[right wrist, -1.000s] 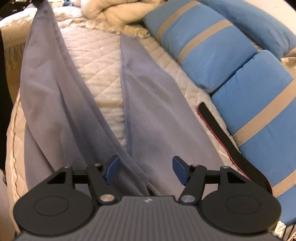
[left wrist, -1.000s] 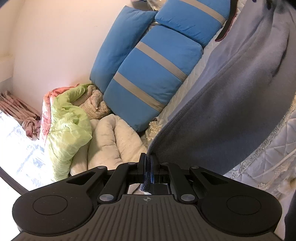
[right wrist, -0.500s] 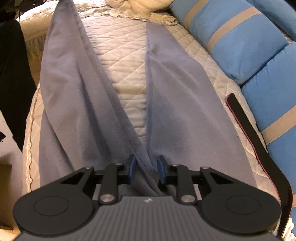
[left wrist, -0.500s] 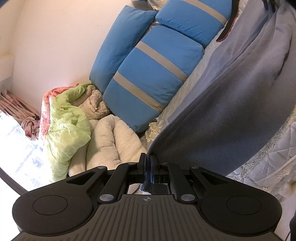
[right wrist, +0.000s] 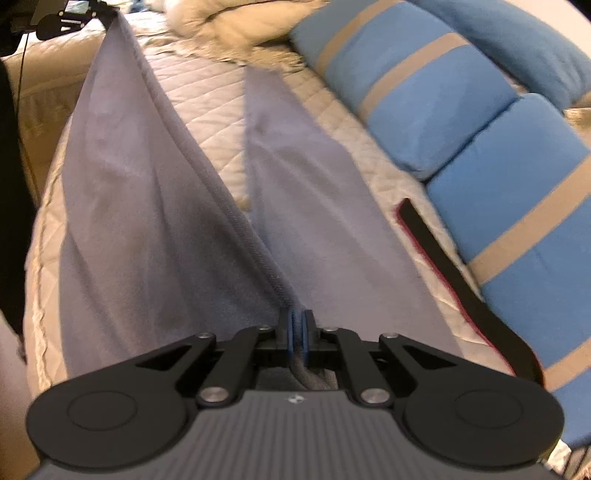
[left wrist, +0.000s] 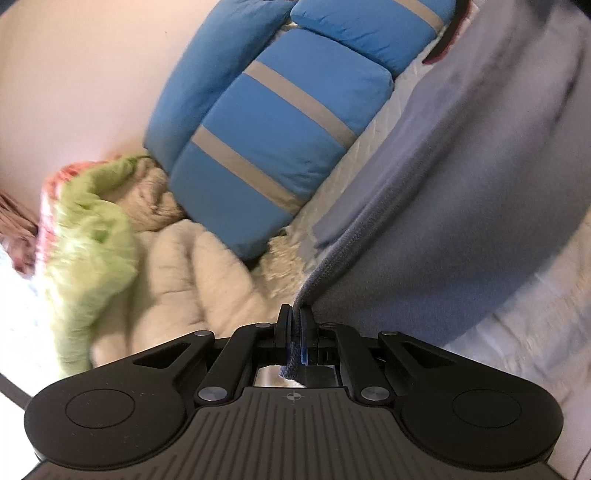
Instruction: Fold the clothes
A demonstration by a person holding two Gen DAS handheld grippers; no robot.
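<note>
Right wrist view: your right gripper and left gripper each clamp a hem of the grey-blue fleece garment, lifted above the quilted cream bedspread. Fold step seems underway; next, bring held edges together evenly.

Left claw: jaws pressed together on the hemmed edge of the grey-blue fleece garment, a short end of the hem poking out behind the pads.
Garment: rises from the claw up and to the right, spreading wide over the white quilted bed cover.
Blue cushions: blue with grey stripes, leaning against the pale wall, beside the garment.
Cream blanket: bunched below the cushions, left of the claw.
Light green cloth: crumpled on the far left, blurred.
Dark strap: at the top, near the garment's upper edge.
</note>
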